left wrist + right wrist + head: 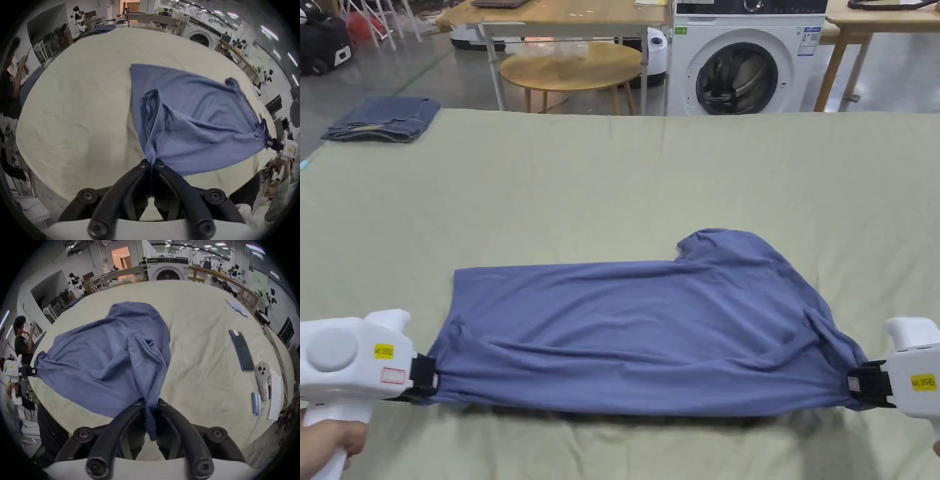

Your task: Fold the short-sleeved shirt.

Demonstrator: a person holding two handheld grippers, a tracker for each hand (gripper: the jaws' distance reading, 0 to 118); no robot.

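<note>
Head view: blue short-sleeved shirt [650, 331] lies spread on pale green sheet-covered table [612, 181], stretched between the two tongs. Left gripper [428, 377] at shirt's left near corner, jaws clamped on fabric; a hand [325, 440] holds its white handle. Right gripper [859, 382] at the shirt's right near corner, jaws clamped on bunched cloth. Near edge of shirt slightly raised between the tongs, shadow under it. One sleeve pokes out on the far side, nearer the right gripper. Folded denim [384, 119] at far left corner of table, well beyond the left gripper. Past the table: round wooden table [572, 65], washing machine [747, 59], grey concrete floor, wooden benches.

Left gripper view: own jaws pinched together on a gathered corner of the shirt [194, 113]; cloth fans out from the jaw tips across wrinkled sheet. Right gripper [270, 143] far off at opposite corner, gripping it. A person [11, 78] stands beyond the table's left edge. Washing machine [201, 38] behind the table.

Right gripper view: own jaws closed on a shirt [105, 356] hem, fold of fabric hanging down between them. Left gripper [33, 371] far off on the other corner. To the right of the jaws on the sheet: dark flat phone-like slab [241, 352], grey handheld device [262, 378], paper sheet [276, 395]. Workshop room, ceiling strip lights.
</note>
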